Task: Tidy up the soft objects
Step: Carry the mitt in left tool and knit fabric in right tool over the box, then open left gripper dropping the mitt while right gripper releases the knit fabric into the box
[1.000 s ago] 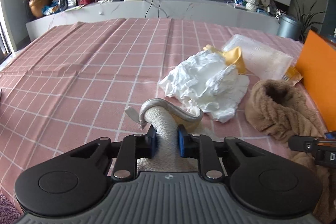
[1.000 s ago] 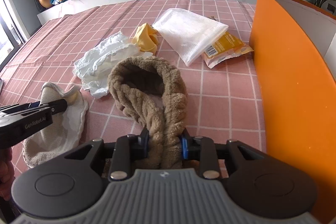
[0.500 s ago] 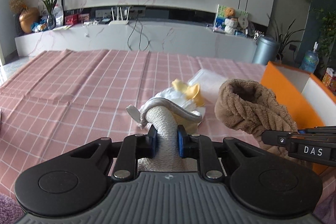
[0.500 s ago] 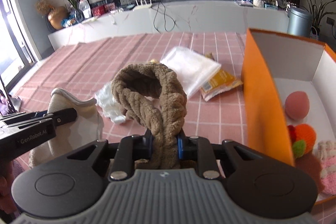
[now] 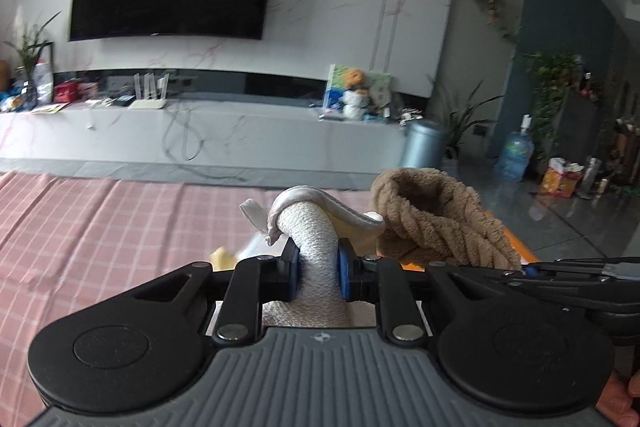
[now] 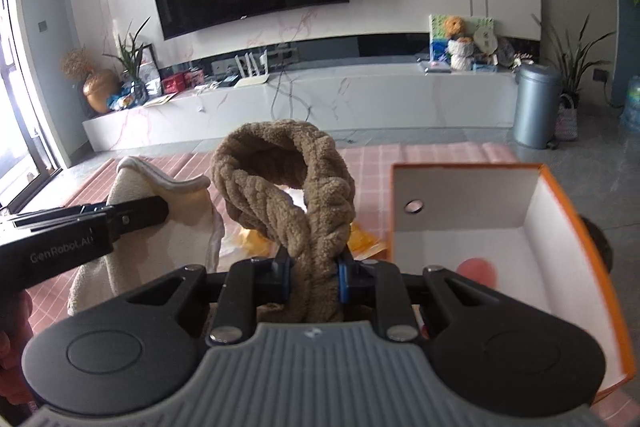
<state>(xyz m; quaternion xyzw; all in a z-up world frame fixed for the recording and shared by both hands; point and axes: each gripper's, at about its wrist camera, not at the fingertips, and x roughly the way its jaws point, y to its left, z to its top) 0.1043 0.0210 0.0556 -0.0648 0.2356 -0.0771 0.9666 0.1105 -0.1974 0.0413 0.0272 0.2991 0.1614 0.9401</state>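
Carrying noted. Left wrist view: left gripper (image 5: 318, 277) clamps the cream cloth (image 5: 316, 247) at frame centre, jaws narrow. Right wrist view: right gripper (image 6: 313, 277) pinches the brown braided piece (image 6: 288, 187) centrally; orange box (image 6: 576, 239) lower right. Advise clearing its rim before release.

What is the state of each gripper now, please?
Left gripper: shut on the cream cloth.
Right gripper: shut on the brown plush ring.
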